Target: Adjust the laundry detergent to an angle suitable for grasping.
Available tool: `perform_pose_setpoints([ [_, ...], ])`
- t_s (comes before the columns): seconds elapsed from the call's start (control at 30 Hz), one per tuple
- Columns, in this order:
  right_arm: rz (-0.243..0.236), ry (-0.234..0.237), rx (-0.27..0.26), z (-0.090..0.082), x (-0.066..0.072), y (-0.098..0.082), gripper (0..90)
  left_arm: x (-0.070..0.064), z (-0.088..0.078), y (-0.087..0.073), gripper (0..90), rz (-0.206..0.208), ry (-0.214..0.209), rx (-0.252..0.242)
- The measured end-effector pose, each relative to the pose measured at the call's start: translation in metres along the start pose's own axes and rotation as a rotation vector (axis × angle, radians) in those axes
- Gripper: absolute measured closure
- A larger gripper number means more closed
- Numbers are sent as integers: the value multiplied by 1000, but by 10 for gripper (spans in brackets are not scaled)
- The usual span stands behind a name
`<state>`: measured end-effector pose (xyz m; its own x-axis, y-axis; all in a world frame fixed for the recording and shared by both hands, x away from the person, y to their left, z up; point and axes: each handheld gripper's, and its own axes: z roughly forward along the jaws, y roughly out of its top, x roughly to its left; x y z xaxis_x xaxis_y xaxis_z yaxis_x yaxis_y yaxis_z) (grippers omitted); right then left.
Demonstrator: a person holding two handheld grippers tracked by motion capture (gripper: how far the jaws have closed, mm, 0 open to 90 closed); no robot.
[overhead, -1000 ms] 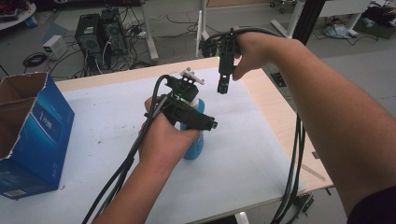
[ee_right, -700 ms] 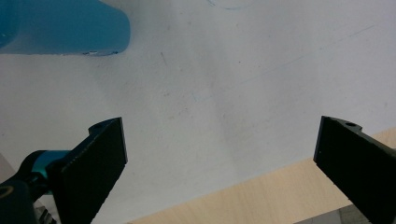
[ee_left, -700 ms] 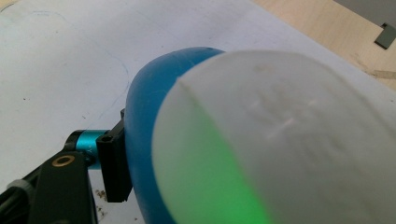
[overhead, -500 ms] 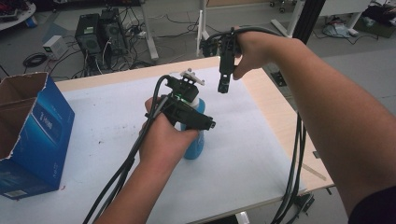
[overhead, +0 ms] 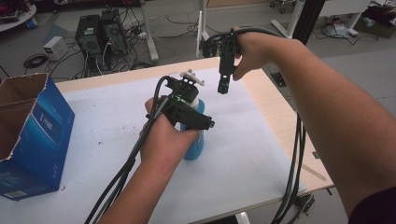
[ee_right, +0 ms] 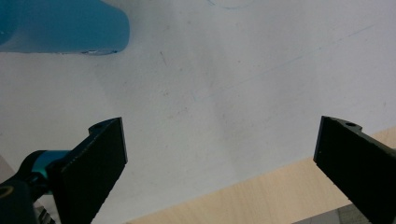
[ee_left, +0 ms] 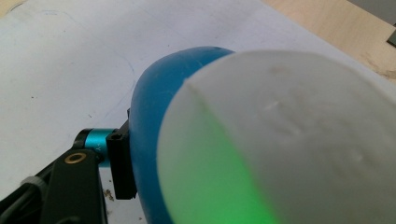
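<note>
Between the left gripper's fingers stands a blue bottle with a pale translucent cap, upright on the white sheet covering the desk. The fingers have just been closing around it; in the left gripper view one black pad lies flat against the blue shoulder just below the cap, while the opposite pad is hidden behind the bottle, so the grasp looks made or very nearly so. The bottle's base sits on the sheet and the cap is on: whatever lifting, moving or uncapping is meant has, by this reading, yet to begin. Well apart, above the far side of the desk, the right gripper hangs pointing down, its fingers spread wide with nothing between them; its own view looks onto bare sheet and the wooden edge, the bottle's blue side showing in one corner. At the desk's left end stands an open blue cardboard box, torn along its rim.
</note>
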<state>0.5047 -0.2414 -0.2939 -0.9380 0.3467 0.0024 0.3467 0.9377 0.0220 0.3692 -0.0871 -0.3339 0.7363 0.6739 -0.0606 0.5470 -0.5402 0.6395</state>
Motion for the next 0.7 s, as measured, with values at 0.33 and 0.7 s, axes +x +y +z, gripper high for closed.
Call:
perform_pose_setpoints([
  [0.33, -9, -1, 5, 1, -1, -1, 19, 0, 1, 0, 314, 3, 10, 0],
  [0.7, 2, 4, 4, 3, -1, 1, 19, -2, 1, 0, 341, -17, 32, -3],
])
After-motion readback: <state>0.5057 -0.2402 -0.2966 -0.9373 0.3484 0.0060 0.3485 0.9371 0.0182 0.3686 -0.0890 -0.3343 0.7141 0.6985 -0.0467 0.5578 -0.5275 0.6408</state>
